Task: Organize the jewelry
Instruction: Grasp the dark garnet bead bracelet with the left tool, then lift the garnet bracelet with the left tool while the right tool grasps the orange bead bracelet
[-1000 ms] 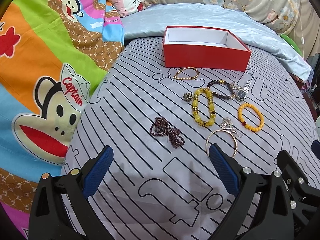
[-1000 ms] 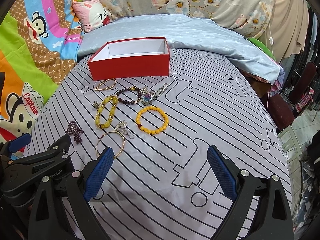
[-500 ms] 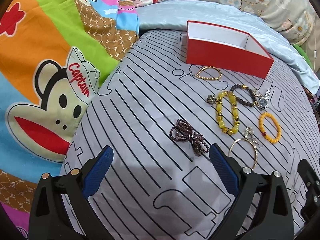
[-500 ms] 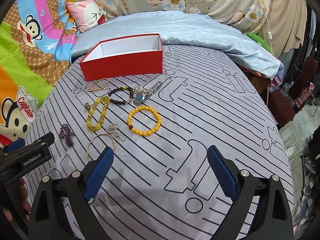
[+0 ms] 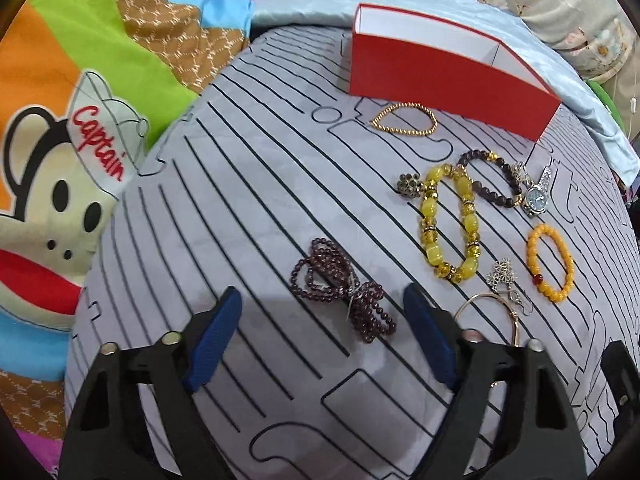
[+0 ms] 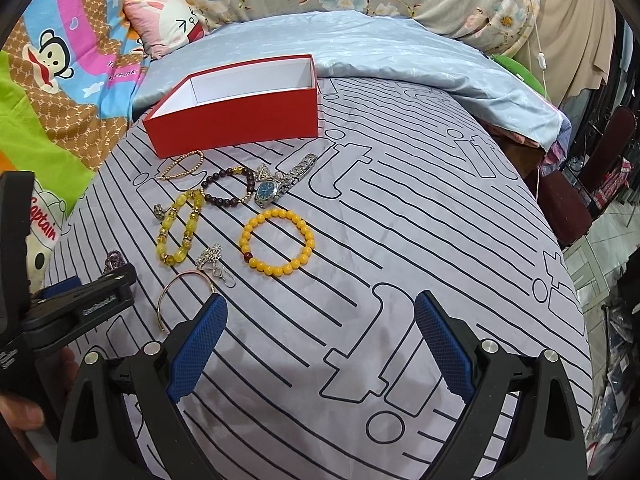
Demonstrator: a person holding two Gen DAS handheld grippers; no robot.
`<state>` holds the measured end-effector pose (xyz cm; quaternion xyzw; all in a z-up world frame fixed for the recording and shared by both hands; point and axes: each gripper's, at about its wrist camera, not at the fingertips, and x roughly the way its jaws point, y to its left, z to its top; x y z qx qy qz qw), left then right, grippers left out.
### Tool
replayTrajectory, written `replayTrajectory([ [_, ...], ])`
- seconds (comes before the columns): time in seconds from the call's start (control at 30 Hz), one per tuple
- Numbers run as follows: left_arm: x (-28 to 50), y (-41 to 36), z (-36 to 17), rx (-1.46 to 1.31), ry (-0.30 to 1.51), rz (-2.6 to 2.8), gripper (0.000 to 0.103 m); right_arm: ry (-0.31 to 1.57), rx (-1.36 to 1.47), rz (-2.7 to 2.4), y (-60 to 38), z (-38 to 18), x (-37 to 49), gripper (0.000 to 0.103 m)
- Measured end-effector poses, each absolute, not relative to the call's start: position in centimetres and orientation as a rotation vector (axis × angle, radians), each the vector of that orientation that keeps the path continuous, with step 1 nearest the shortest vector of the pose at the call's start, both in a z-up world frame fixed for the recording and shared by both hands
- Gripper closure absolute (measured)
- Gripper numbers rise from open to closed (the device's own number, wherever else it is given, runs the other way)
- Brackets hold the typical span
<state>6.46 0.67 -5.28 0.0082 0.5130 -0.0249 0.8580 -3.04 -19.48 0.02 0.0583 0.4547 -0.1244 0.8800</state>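
Note:
An open red box (image 5: 448, 76) with a white inside stands at the far side of the grey striped bedsheet; it also shows in the right wrist view (image 6: 236, 112). In front of it lie a gold bead bracelet (image 5: 404, 119), a dark bead bracelet (image 5: 492, 184), a wristwatch (image 5: 536, 196), a yellow chunky bracelet (image 5: 448, 228), an orange bead bracelet (image 6: 276, 242) and a thin gold bangle (image 6: 176, 292). A dark red bead strand (image 5: 344, 292) lies just ahead of my open left gripper (image 5: 322, 312), between its fingertips. My right gripper (image 6: 322, 316) is open and empty, short of the orange bracelet.
A small metal charm (image 5: 410, 186) and a silver pendant (image 5: 502, 274) lie among the bracelets. A cartoon monkey blanket (image 5: 80, 140) covers the left. A pale blue quilt (image 6: 400, 56) and floral pillows lie behind the box. The bed edge drops off at right (image 6: 576, 264).
My left gripper has moved forward and left toward the dark red bead strand, which now lies between its fingertips. My right gripper has moved slightly closer to the jewelry.

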Motion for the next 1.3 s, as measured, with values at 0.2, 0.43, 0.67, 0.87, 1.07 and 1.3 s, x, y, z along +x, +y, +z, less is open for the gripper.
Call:
replayTrajectory([
  [0.2, 6.9, 0.6, -5.6, 0.013, 1.088, -0.064, 0.038, 0.959, 0.126, -0.254, -19.5, -0.5, -2.4, 0.01],
  [0.43, 7.1, 0.4, -5.2, -0.01, 1.087, -0.116, 0.066, 0.963, 0.128, -0.245, -19.4, -0.8, -2.1, 0.01],
  [0.67, 6.7, 0.5, -4.8, -0.052, 1.095, -0.159, 0.088, 0.95, 0.131, -0.231, -19.6, -1.0, -1.5, 0.01],
  [0.87, 6.6, 1.1, -3.5, -0.042, 1.054, -0.149, 0.09, 0.95, 0.13, -0.225, -20.2, -1.4, -0.1, 0.018],
  [1.07, 6.9, 1.7, -2.4, -0.048, 1.028, -0.14, 0.09, 0.961, 0.134, -0.206, -20.7, -2.3, 2.0, 0.033],
  [1.3, 7.1, 1.9, -2.4, -0.042, 1.024, -0.131, 0.09, 1.002, 0.131, -0.196, -20.9, -4.1, 4.0, 0.05],
])
